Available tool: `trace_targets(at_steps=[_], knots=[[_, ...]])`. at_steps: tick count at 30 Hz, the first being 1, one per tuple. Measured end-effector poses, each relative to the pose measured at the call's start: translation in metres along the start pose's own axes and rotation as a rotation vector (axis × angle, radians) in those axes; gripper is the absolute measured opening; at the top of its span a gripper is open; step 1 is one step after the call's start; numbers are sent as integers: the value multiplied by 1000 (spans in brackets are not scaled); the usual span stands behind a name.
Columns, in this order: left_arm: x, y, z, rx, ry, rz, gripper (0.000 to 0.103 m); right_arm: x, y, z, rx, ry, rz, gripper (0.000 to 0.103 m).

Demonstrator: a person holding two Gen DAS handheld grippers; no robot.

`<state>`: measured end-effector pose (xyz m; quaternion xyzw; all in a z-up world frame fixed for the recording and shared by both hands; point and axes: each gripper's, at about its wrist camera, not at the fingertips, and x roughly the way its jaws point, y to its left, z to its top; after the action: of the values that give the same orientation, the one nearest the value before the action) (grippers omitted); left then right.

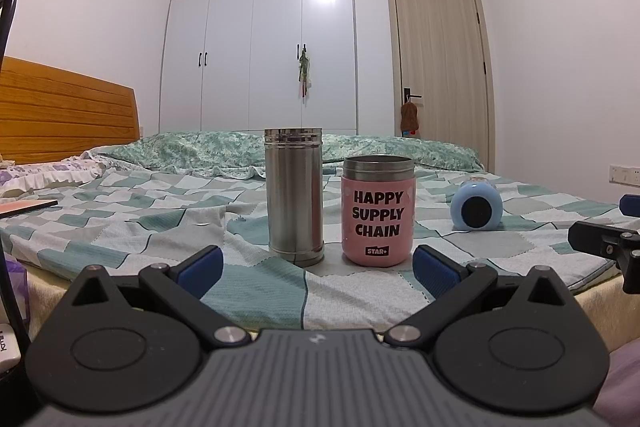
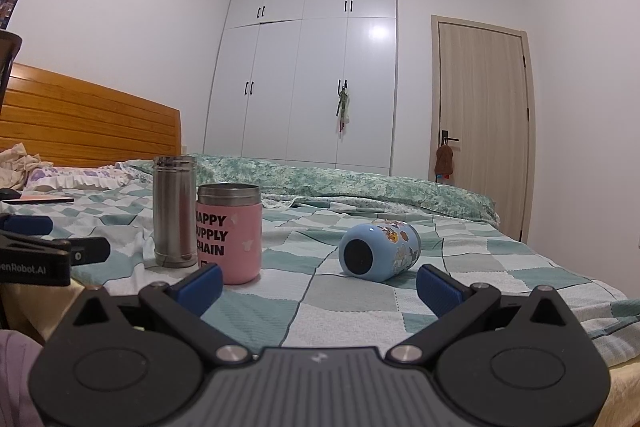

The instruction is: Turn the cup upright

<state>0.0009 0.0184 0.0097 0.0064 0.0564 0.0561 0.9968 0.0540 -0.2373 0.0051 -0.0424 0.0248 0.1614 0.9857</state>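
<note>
The target is the light-blue cylindrical cup with cartoon print, which lies on its side on the checked green-and-white bedspread. Its dark circular end faces the right wrist camera. It rests well apart from the 2 upright vessels to its left: the tall brushed-steel flask and the pink steel-rimmed cup printed "HAPPY SUPPLY CHAIN". These 2 stand just beside each other and need no correction.

The right gripper hovers at the near edge of the bed with its blue-padded fingers spread wide and nothing between them. The blue cup sits ahead, slightly right of centre of the gap, so this gripper appears positioned for the approach.

The left gripper is likewise spread and empty, aimed at the flask and pink cup. It probably waits in reserve.

Judgement: the task has not begun. On soft bedding the cup may roll when touched.
</note>
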Motion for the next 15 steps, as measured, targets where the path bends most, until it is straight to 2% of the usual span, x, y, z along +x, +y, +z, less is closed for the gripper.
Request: trace_targets(at_steps=[15], knots=[[-1,0,1,-3,-4,-5,103,-1,0,0,1,-2,2,103]])
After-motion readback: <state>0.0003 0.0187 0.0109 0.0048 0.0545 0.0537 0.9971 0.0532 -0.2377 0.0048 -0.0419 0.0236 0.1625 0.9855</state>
